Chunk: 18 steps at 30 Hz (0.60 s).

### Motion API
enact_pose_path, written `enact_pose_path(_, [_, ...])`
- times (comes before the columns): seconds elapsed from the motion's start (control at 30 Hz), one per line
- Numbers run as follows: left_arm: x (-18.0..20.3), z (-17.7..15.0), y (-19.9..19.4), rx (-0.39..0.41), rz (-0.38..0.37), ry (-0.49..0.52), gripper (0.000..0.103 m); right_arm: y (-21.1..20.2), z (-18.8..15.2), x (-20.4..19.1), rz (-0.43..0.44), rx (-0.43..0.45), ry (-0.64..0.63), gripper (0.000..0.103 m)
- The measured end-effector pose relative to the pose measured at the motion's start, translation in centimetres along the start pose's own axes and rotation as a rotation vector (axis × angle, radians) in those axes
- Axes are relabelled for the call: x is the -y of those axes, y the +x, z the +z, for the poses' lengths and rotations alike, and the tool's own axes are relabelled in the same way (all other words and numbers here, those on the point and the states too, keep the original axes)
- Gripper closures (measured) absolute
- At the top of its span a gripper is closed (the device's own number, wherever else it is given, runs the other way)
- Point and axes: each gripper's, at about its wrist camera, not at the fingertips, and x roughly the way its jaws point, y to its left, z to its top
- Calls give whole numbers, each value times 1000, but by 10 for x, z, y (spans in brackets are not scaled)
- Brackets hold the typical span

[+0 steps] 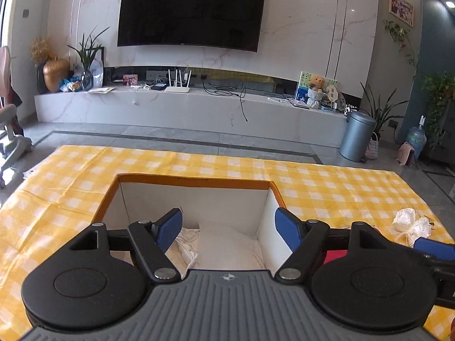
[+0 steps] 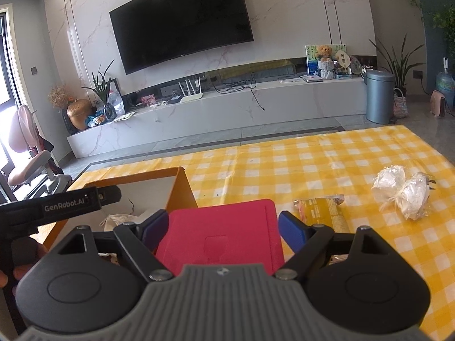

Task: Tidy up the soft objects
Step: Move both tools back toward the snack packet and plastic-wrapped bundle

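Already some white soft items (image 1: 187, 244) lie in the box (image 1: 193, 178); both your grippers are released, while red cloth (image 2: 221, 233) and wrapped bundles (image 2: 401, 193) wait.

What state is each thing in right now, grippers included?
Left gripper: open, above the box, holding nothing.
Right gripper: open, over the red cloth, pads not pressing it.
Box: open-topped, white soft items inside.
Red cloth: folded flat on the tablecloth, beside the box.
Yellow packet: lying flat, right of the cloth.
White wrapped bundle: on the tablecloth, apart from the rest.
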Motion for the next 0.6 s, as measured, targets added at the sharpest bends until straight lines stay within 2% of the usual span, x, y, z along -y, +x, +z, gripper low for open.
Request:
enact_pose_path(0.2, [17,-1,-15,10,3,46,15,-19,8,2,-8,37,-8,18])
enact_pose_path(0.27, [19,-2,-26,30,-50,75,13,-26,10,3,-16,42,-22,17])
enact_pose_path(0.33, [22,-2,-39,54,-99,102,12,-29,13,6,-33,3,-43,16])
enact_pose_path(0.6, [62,2,-72,75,-133,156,10,-59,26,25,-85,16,-148,11])
